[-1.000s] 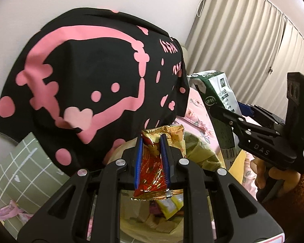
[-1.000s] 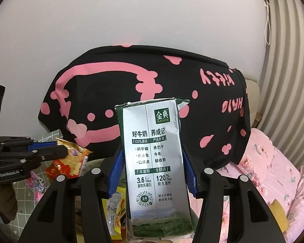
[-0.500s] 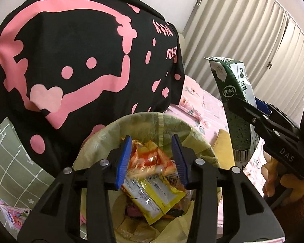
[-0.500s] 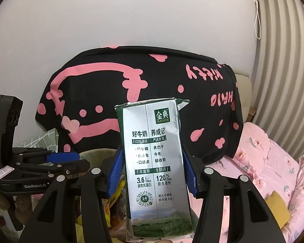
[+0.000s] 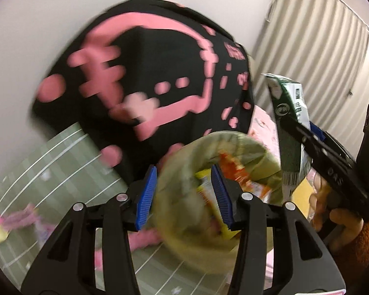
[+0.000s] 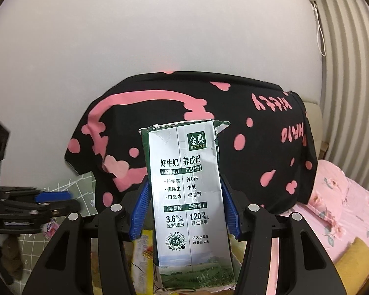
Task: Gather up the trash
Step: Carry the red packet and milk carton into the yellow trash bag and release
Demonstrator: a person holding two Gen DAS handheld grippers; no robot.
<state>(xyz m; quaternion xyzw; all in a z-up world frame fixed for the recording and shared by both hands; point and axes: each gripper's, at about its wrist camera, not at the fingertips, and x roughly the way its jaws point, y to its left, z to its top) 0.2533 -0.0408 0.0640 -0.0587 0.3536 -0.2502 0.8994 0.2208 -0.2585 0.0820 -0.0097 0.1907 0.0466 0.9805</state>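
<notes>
Two tongs in view. Right tongs (image 6: 184, 211) clamped on the milk carton (image 6: 187, 196), long axis upright, both pads against its narrow sides. Left tongs (image 5: 182, 196) spread wide, nothing between the pads. Trash bag (image 5: 184, 172), yellow-green, sat below the left tongs with its mouth open; orange and yellow snack wrappers (image 5: 223, 179) lay inside. Carton hung just beside the bag's right rim, bottom end near mouth level, so the right side was nearer for the drop: likely shift left over the mouth, then release. Left view blurred.
</notes>
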